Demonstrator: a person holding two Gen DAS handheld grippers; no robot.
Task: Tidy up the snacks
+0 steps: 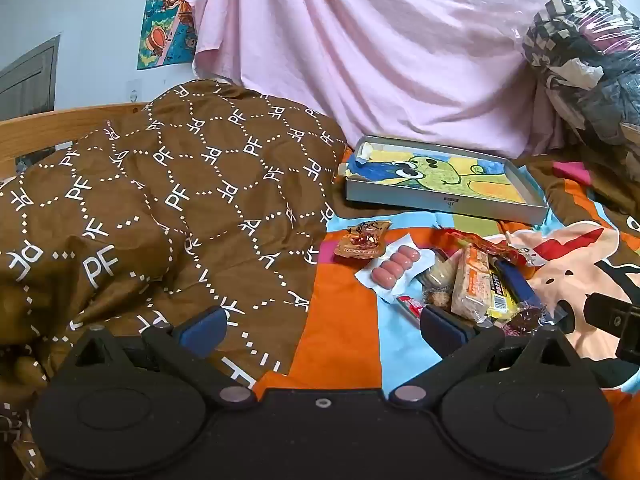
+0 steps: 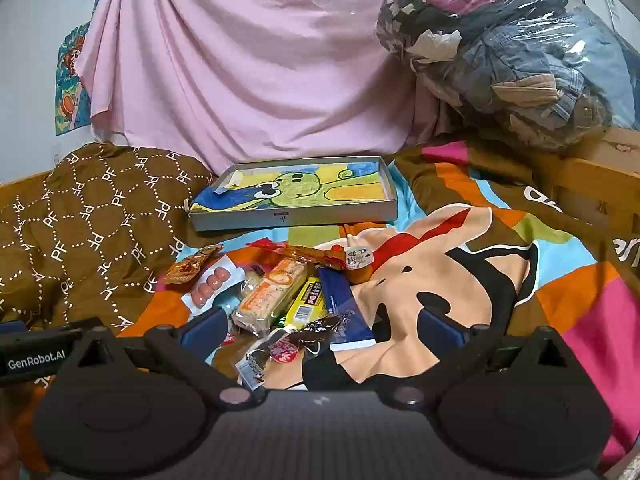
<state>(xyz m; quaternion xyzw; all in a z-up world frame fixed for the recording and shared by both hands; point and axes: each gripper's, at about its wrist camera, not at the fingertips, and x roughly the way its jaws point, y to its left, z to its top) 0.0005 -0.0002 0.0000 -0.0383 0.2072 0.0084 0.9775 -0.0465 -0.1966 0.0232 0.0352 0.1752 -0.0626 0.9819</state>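
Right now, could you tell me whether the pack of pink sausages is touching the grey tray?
Apart. The left wrist view shows the sausage pack lying well short of the grey tray, with bare bedspread between them.

Bed with wood frame [image 1: 60, 120]. Pink sheet [image 2: 240, 60] hangs behind bed. Brown quilt [image 1: 160, 208] bunched on left. Bright cartoon bedsheet [image 2: 480, 280] on right. Pale wall [image 1: 80, 8] with cartoon poster [image 1: 168, 16]. Clear bag of clothes [image 2: 512, 52] in right corner. Soft daylight.
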